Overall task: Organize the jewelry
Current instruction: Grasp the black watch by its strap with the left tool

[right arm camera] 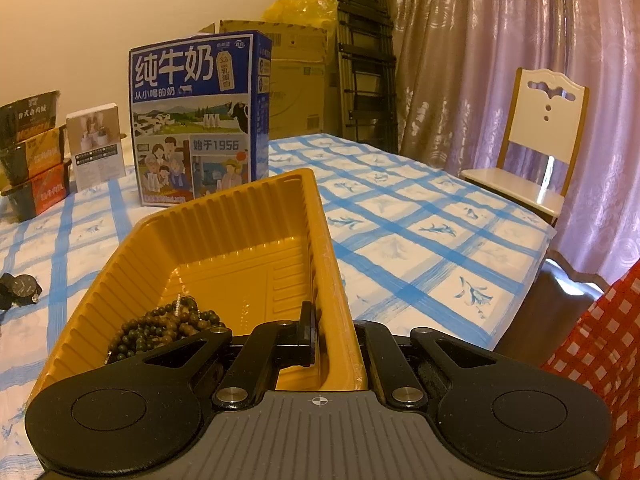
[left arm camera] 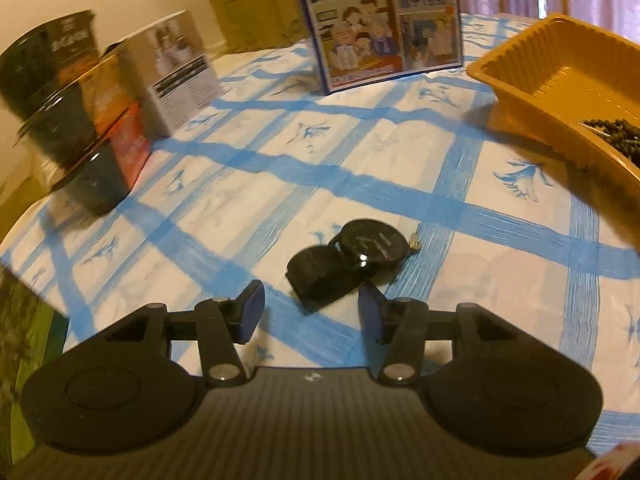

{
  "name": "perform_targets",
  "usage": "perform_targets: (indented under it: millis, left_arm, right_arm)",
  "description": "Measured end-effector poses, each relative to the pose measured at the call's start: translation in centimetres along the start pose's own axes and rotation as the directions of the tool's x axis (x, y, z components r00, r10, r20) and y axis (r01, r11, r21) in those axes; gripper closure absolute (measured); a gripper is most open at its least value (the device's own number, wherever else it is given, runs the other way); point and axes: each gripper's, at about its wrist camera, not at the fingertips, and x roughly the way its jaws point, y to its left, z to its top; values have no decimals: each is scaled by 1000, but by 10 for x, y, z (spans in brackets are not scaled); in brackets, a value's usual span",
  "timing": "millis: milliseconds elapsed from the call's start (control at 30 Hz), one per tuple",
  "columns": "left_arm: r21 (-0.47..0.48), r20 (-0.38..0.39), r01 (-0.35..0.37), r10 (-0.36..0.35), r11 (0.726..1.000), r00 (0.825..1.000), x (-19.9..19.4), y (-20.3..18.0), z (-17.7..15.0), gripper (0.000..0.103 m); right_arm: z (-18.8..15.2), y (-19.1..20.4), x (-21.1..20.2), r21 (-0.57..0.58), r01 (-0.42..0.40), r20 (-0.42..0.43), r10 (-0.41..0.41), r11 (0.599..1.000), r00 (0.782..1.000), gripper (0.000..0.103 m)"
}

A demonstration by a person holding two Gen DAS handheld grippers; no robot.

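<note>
A black wristwatch (left arm camera: 348, 262) lies on the blue-checked tablecloth, just ahead of my left gripper (left arm camera: 312, 312), which is open and empty above the cloth. The watch also shows at the far left of the right wrist view (right arm camera: 18, 290). A yellow plastic tray (right arm camera: 224, 232) holds a dark beaded bracelet (right arm camera: 164, 326). My right gripper (right arm camera: 334, 340) is shut on the tray's right wall, one finger inside and one outside. The tray (left arm camera: 532, 76) and beads (left arm camera: 616, 136) also show at the right of the left wrist view.
A blue milk carton box (right arm camera: 196, 120) stands behind the tray. A white box (right arm camera: 94, 146) and stacked dark noodle bowls (right arm camera: 32, 152) stand at the left. A white chair (right arm camera: 536, 148) stands past the table's right edge, by the curtains. A small silver item (left arm camera: 415, 242) lies beside the watch.
</note>
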Motion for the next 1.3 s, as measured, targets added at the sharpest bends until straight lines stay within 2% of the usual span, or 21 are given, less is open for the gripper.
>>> perform_targets:
  millis: [167, 233, 333, 533, 633, 700, 767, 933, 1033, 1100, 1167, 1300]
  left_arm:
    - [67, 5, 53, -53, 996, 999, 7, -2, 3, 51]
    - [69, 6, 66, -67, 995, 998, 4, -5, 2, 53]
    - [36, 7, 83, -83, 996, 997, -4, -10, -2, 51]
    - [56, 1, 182, -182, 982, 983, -27, -33, -10, 50]
    - [77, 7, 133, -134, 988, 991, -30, -39, -11, 53]
    - [51, 12, 108, -109, 993, 994, -28, -32, -9, 54]
    - [35, 13, 95, -96, 995, 995, -25, -25, -5, 54]
    - [63, -4, 89, -89, 994, 996, -9, -22, 1, 54]
    - [34, -4, 92, -92, 995, 996, -4, -19, 2, 61]
    - [1, -5, 107, -107, 994, 994, -4, -17, 2, 73]
    - [-13, -4, 102, -102, 995, 995, -6, -18, 1, 80]
    - [-72, 4, 113, -113, 991, 994, -16, -17, -2, 82]
  right_arm:
    - [0, -1, 2, 2, 1, -6, -1, 1000, 1000, 98]
    - [-1, 0, 1, 2, 1, -6, -1, 1000, 1000, 98]
    - [-1, -1, 1, 4, 1, -7, -1, 1000, 1000, 98]
    - [-1, -1, 2, 6, 2, -10, -2, 1000, 1000, 98]
    - [0, -1, 2, 5, 2, -11, -2, 1000, 1000, 98]
    - [0, -1, 3, 4, 0, -12, 0, 1000, 1000, 98]
    - [0, -1, 3, 2, 0, -12, 0, 1000, 1000, 98]
    - [0, -1, 3, 7, 1, -15, -1, 1000, 1000, 97]
    - [0, -1, 4, 2, 0, -15, 0, 1000, 1000, 97]
    - [0, -1, 4, 2, 0, -16, 0, 1000, 1000, 97]
    - [0, -1, 4, 5, 0, -16, 0, 1000, 1000, 97]
    - [0, -2, 4, 6, 0, -17, 0, 1000, 1000, 97]
